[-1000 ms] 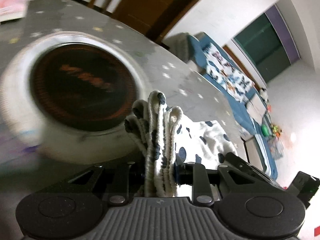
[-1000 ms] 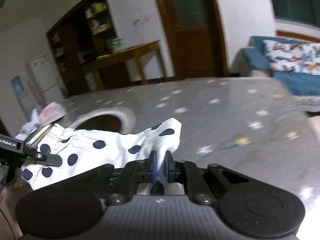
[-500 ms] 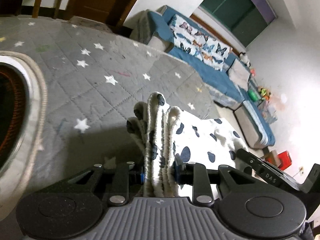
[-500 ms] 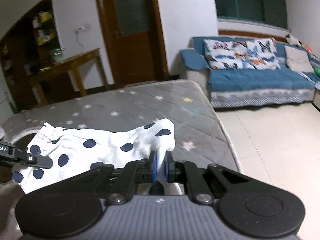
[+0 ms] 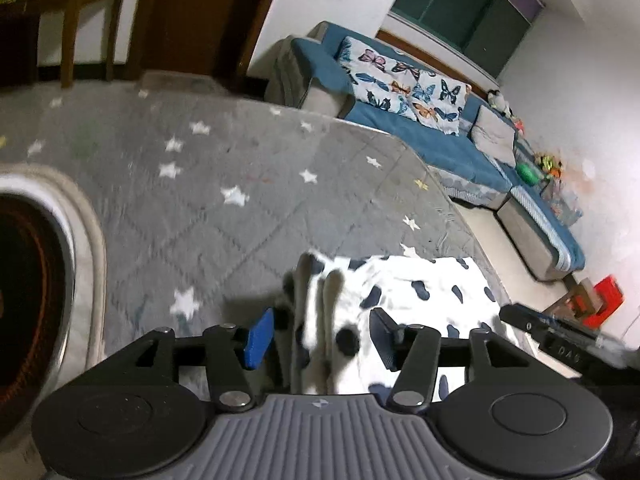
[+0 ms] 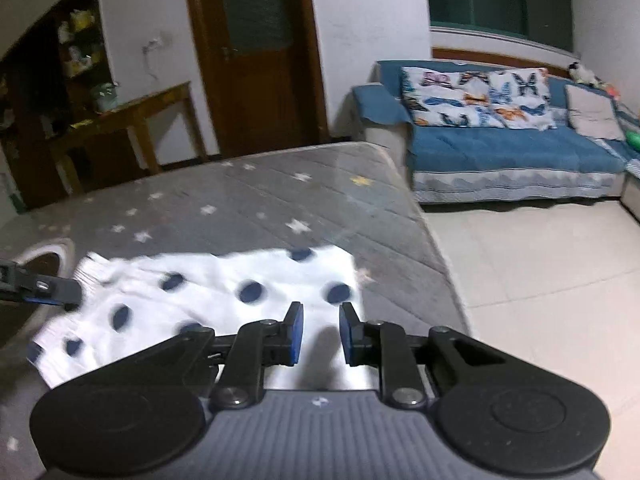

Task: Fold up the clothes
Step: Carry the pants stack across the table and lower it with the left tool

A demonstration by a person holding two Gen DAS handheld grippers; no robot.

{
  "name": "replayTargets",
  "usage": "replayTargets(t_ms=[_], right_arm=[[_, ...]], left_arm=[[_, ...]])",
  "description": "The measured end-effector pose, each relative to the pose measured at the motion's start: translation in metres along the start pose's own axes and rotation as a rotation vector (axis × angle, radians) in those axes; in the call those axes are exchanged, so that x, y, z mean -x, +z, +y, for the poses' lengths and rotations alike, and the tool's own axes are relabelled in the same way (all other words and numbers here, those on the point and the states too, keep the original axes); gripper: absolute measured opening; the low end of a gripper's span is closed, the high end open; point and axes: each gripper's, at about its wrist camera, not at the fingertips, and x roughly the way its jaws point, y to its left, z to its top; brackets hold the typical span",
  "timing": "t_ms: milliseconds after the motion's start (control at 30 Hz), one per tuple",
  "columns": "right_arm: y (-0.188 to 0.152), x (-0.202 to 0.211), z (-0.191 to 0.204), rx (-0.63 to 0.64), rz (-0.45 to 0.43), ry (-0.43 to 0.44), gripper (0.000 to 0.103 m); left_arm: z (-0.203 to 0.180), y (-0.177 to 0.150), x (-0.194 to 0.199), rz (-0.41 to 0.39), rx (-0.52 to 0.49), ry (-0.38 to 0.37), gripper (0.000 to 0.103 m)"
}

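Gaping over the spotted garment (image 6: 224,300), both claws (image 5: 320,338) (image 6: 321,334) stand parted; only the left view shows bunched folds.

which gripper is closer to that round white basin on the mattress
Left. The left gripper sits beside the basin, at the garment's near end. The right gripper is at the opposite end, by the mattress edge.

Polka-dot garment (image 5: 404,292) motion-blurred in both views; bunched folds between the left tongs (image 5: 320,338) smeared, layer count unreadable. Its near edge is hidden behind both tong bodies. Round basin (image 5: 48,280) at the mattress's (image 5: 208,152) left edge is cut off by the frame. Right tongs (image 6: 320,334) block the cloth directly beneath them.
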Motion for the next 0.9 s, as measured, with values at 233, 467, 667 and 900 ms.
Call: replayTargets(t_ms=[233, 467, 667, 900], right_arm=[[0.016, -0.04, 0.02, -0.005, 0.051, 0.084, 0.031], [0.017, -0.063, 0.023, -0.009, 0.068, 0.071, 0.038], [0.002, -0.017, 0.021, 0.01, 0.048, 0.062, 0.047], [-0.036, 0.031, 0.023, 0.046, 0.05, 0.021, 0.05]], left_arm=[[-0.006, 0.009, -0.017, -0.013, -0.058, 0.057, 0.057], [0.004, 0.015, -0.03, 0.011, -0.034, 0.055, 0.058], [-0.002, 0.007, -0.013, -0.01, -0.077, 0.05, 0.062], [-0.006, -0.006, -0.003, -0.009, -0.11, 0.061, 0.065]])
